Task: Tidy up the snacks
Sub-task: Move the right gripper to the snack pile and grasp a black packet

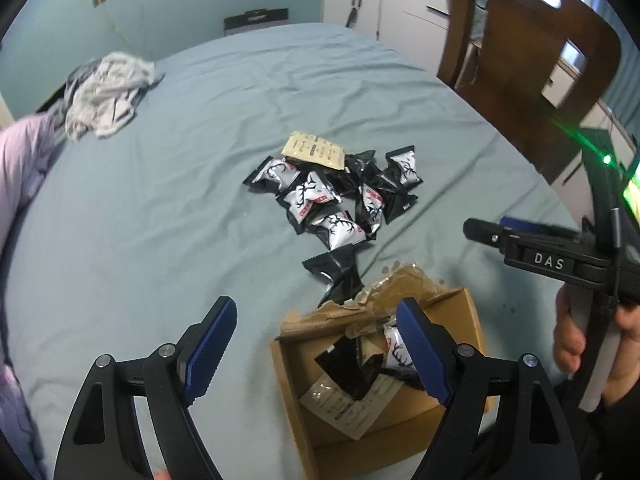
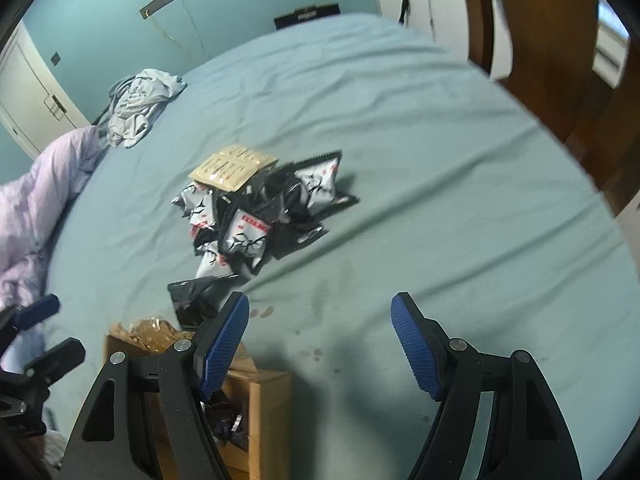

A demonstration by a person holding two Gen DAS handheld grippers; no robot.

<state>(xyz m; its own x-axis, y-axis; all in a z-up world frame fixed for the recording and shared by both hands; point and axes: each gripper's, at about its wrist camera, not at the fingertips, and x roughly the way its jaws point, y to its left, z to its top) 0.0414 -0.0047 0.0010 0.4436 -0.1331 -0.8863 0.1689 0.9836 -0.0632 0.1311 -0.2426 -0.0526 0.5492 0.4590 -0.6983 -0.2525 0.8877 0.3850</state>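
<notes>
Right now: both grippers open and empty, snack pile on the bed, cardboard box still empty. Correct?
Not quite: the cardboard box is not empty. The left wrist view shows several snack packets already in it. The rest holds: left gripper and right gripper open and empty, snack pile on the bed.

place: home bedroom | evidence: bed (image 1: 200, 220), crumpled clothes (image 1: 108, 92), white cabinets (image 1: 360, 0)
</notes>
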